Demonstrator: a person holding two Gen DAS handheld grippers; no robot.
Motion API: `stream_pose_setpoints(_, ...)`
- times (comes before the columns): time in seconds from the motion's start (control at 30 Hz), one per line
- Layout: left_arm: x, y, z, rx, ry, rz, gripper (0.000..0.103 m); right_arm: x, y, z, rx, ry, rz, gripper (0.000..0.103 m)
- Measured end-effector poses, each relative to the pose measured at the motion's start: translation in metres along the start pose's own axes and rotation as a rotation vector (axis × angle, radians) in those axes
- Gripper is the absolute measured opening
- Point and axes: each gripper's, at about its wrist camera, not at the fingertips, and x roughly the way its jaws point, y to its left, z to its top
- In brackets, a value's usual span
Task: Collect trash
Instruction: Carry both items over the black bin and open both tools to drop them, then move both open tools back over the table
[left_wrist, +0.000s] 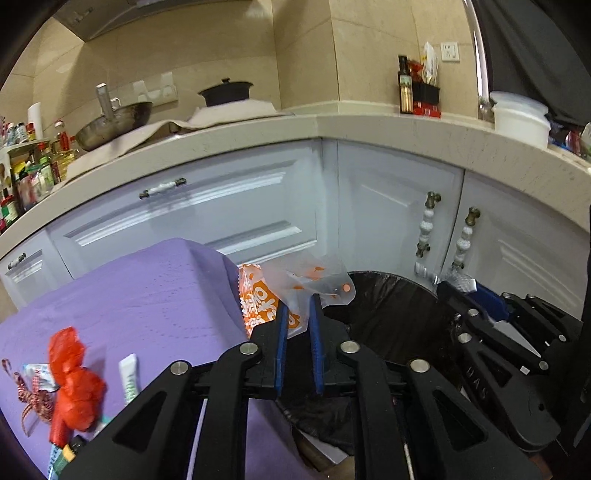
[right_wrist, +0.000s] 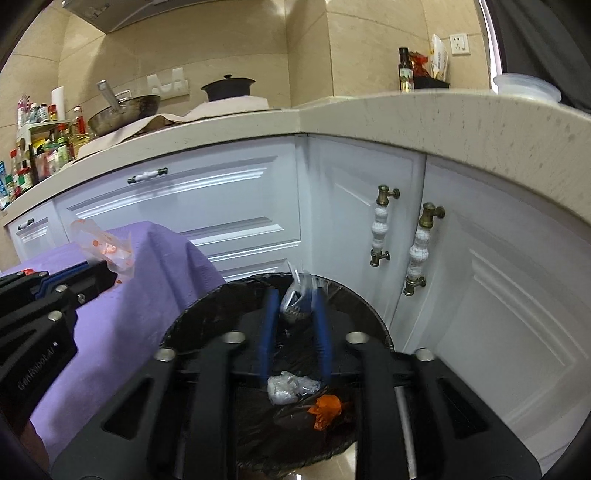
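Note:
My left gripper (left_wrist: 298, 300) is shut on an orange and clear snack wrapper (left_wrist: 275, 295), held at the edge of the purple-covered table (left_wrist: 147, 295), just left of the black-lined trash bin (left_wrist: 399, 314). It also shows in the right wrist view (right_wrist: 107, 247). My right gripper (right_wrist: 293, 295) hangs over the bin (right_wrist: 207, 306), jaws apart, with a crumpled clear and silver wrapper (right_wrist: 297, 297) between the fingertips. White crumpled plastic (right_wrist: 290, 387) and an orange wrapper (right_wrist: 325, 408) lie in the bin. On the table lie red plastic (left_wrist: 74, 380), a small white tube (left_wrist: 128, 376) and a red-white ribbon (left_wrist: 31, 395).
White cabinets with ceramic handles (right_wrist: 380, 225) stand right behind the bin. The beige countertop (left_wrist: 332, 129) above carries a wok (left_wrist: 110, 125), a black pot (left_wrist: 227, 90), bottles (left_wrist: 405, 88) and a white container (left_wrist: 521, 116). A spice rack (left_wrist: 22, 173) is at the left.

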Motion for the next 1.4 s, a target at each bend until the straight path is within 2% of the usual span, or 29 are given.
stream_pose_setpoints(0.03, 0.005, -0.001, 0.000, 0.000, 0.015, 0.005, 0.027, 0.005, -0.002, -0.001, 0.006, 0.001, -0.012, 0.043)
stream_pose_setpoints(0.07, 0.010, -0.001, 0.000, -0.005, 0.029, 0.010, 0.033, 0.007, -0.003, -0.002, 0.008, 0.002, -0.017, 0.043)
stream_pose_setpoints(0.1, 0.012, 0.000, -0.001, -0.012, 0.035, 0.009, 0.043, 0.009, -0.004, -0.003, 0.010, 0.006, -0.019, 0.043)
stream_pose_setpoints(0.13, 0.013, 0.002, -0.001, -0.024, 0.037, 0.006, 0.048, 0.010, -0.004, -0.004, 0.015, 0.009, -0.021, 0.043)
stream_pose_setpoints(0.23, 0.014, 0.005, -0.002, -0.035, 0.041, 0.006, 0.052, 0.010, -0.005, -0.006, 0.022, 0.008, -0.021, 0.043)
stream_pose_setpoints(0.57, -0.010, 0.029, -0.005, -0.058, 0.023, 0.027, 0.055, -0.009, 0.008, -0.009, 0.028, 0.011, 0.005, 0.045)
stream_pose_setpoints(0.8, -0.041, 0.059, -0.021, -0.065, 0.017, 0.068, 0.056, -0.035, 0.037, -0.016, 0.023, 0.011, 0.061, 0.047)
stream_pose_setpoints(1.03, -0.081, 0.107, -0.047, -0.104, 0.010, 0.153, 0.056, -0.058, 0.086, -0.025, -0.004, 0.022, 0.152, 0.050)
stream_pose_setpoints(1.4, -0.130, 0.183, -0.100, -0.168, 0.035, 0.308, 0.056, -0.091, 0.188, -0.045, -0.102, 0.051, 0.316, 0.050)
